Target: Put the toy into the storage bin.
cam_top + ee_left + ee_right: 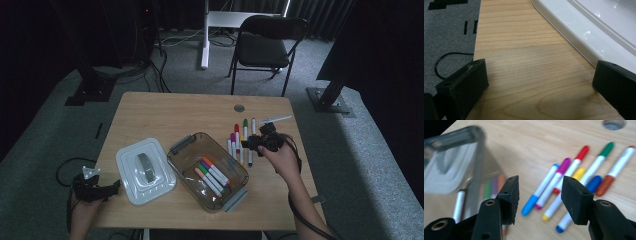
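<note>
my right gripper [253, 143] hangs over the loose felt-tip markers [241, 141] on the wooden table [165, 112], just right of the clear plastic bin [207, 171]. in the right gripper view its jaws stand apart with nothing between them, only the table and the markers showing through the gap. there i can pick out a light blue marker [539, 190], a magenta one [553, 183], a red one [572, 167], a yellow one [564, 194], a green one [598, 161], a dark blue one [580, 201] and a brown one [616, 170], lying side by side, some touching. four or five more markers [211, 175] lie inside the bin, along its floor.

my left gripper [114, 188] rests at the near left corner of the table, beside the white lid [145, 170] with the grey handle. its jaws are wide apart in the left gripper view, holding nothing, with bare wood between them and the lid's rim [574, 35] right by one jaw.
</note>
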`<state>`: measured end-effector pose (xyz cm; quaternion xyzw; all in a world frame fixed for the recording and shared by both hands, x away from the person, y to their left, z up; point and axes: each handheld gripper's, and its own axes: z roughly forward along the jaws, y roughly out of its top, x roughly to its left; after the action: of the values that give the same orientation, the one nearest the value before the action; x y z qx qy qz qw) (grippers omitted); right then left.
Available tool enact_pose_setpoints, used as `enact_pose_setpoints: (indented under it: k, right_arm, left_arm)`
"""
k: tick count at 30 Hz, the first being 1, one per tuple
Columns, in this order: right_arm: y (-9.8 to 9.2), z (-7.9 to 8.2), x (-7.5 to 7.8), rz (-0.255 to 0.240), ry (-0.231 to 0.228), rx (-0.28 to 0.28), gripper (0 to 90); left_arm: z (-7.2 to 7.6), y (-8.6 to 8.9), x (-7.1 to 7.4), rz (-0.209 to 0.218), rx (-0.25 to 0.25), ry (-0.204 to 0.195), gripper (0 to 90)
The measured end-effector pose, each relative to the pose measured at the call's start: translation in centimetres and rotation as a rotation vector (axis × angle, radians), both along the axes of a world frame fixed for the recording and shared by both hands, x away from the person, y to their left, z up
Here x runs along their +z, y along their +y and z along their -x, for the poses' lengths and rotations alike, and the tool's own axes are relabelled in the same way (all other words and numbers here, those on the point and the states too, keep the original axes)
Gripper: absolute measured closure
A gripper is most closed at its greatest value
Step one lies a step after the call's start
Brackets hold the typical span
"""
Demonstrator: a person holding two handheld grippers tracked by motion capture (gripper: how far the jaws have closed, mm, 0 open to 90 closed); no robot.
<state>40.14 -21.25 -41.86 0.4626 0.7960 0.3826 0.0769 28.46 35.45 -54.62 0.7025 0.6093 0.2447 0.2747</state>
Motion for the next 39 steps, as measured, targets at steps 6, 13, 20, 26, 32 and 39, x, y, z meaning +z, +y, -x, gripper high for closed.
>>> enact_pose_setpoints:
  k: [6,13,20,26,32,39]
  right_arm:
    - [-1.7,-1.7,-0.8,-0.008,0.0,-0.084,48.4]
    - [-3.6,-4.5,-2.8,0.001,0.035,-0.18,51.9]
    - [-4.4,-7.5,-5.0,-0.014,0.095,-0.264,56.7]
    - [-4.2,-10.3,-6.7,0.02,0.144,-0.322,59.7]
    - [-3.6,-13.0,-8.2,0.061,0.183,-0.367,62.1]
    - [-2.5,-13.5,-9.0,0.093,0.226,-0.384,64.7]
  left_arm:
    - [0.0,0.0,0.0,0.0,0.0,0.0,0.5]
    - [0.0,0.0,0.0,0.0,0.0,0.0,0.5]
    - [0.0,0.0,0.0,0.0,0.0,0.0,0.5]
    - [0.0,0.0,0.0,0.0,0.0,0.0,0.5]
    - [0.0,0.0,0.0,0.0,0.0,0.0,0.4]
    - [0.0,0.0,0.0,0.0,0.0,0.0,0.4]
